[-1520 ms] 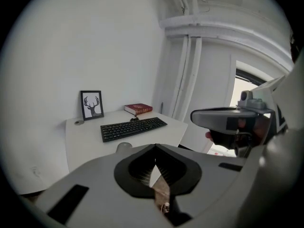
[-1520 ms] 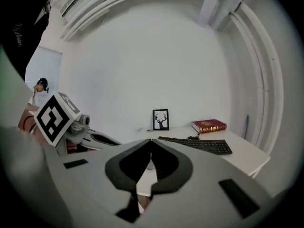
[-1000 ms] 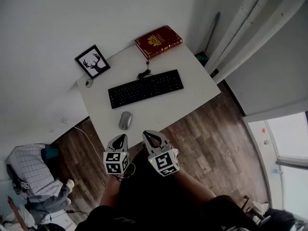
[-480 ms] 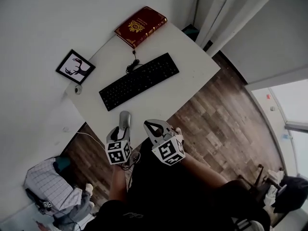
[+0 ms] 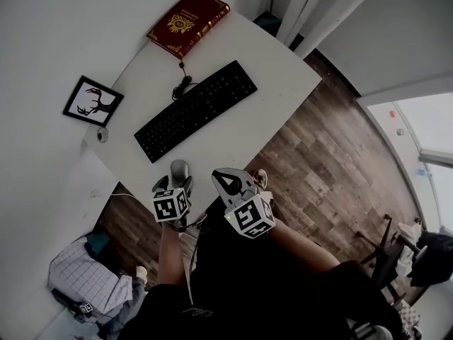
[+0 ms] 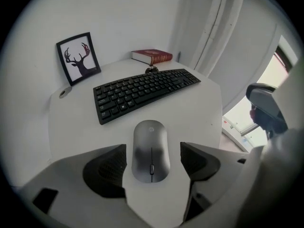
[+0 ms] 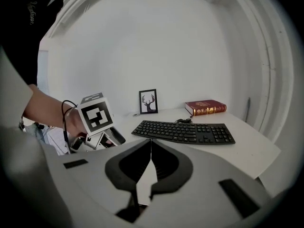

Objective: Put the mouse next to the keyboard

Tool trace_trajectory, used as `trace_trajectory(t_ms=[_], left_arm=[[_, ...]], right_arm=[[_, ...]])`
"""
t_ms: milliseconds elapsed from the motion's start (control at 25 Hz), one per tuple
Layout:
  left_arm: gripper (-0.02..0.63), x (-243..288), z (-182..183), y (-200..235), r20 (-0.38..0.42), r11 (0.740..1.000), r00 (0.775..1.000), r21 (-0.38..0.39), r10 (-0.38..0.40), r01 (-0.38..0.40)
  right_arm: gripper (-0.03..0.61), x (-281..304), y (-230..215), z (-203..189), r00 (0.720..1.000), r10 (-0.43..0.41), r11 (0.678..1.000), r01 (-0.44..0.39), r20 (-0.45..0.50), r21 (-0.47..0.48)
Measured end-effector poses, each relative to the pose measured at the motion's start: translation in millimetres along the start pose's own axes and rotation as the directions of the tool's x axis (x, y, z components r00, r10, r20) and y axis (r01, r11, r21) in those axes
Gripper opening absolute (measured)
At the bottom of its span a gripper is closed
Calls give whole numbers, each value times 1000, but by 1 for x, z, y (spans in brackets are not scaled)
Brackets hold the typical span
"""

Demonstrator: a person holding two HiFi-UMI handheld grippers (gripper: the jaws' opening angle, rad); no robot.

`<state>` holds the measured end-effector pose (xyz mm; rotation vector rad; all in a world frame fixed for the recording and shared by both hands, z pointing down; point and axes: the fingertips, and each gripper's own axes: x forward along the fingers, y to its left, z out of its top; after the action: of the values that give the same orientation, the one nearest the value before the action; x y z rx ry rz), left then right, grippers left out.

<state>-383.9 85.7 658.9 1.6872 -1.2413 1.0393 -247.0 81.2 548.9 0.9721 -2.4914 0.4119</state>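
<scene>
- The right claw (image 5: 227, 184) is clenched, its jaws pressed together with nothing between them. It hangs just off the table's (image 5: 279, 69) near edge, above the person's lap.
- The left claw (image 5: 175, 183) sits beside it, over the near edge toward the near-left corner. Its jaws are opening, and in the left gripper view (image 6: 153, 152) they stand wide apart.
- The mouse (image 6: 151, 146), grey and oval, lies flat on the table between those jaws. It is released, with a strip of bare table showing on each side between it and the pads. In the head view the mouse (image 5: 179, 168) rests close to the near edge.
- The black keyboard (image 5: 196, 110) lies across the middle of the table, parallel to the near edge. The mouse is near its long near side, toward its left end, and does not touch it.
- The keyboard's cable (image 5: 182, 83) is bunched behind it, toward the far edge.
- A small round object (image 5: 102, 134) sits by the far-left corner.
- A framed deer picture (image 5: 93, 100) leans on the wall at the far-left corner.
- A red book (image 5: 188, 21) with gold print lies flat along the far edge, right of the picture.
</scene>
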Motion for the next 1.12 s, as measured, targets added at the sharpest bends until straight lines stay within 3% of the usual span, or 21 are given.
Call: trace_trajectory(t_ms=[160,400,840,1000,1120], left_arm=[[356,14,-1,-1,-67,1000,998,23,-13,15],[356,25,-2,4,-143,996,989,91,36,-23],[356,32,-3,7,-220,994,975,109,42,-19],[289,29,-4,10,-236,992,971,128,45,-15],[278,29,-4,11,-224,993,974,119,41,-14]], right_arm=[[20,3,-3,-3,1000,-16,1000,17,-8,17],[20,3,-13,-3,998,-55,998,55,-7,43],[20,5,-17,-5,997,-74,994,75,-8,74],[20,6,-16,-5,998,-68,995,69,-6,76],[20,5,-18,-4,997,-72,995,72,-5,75]])
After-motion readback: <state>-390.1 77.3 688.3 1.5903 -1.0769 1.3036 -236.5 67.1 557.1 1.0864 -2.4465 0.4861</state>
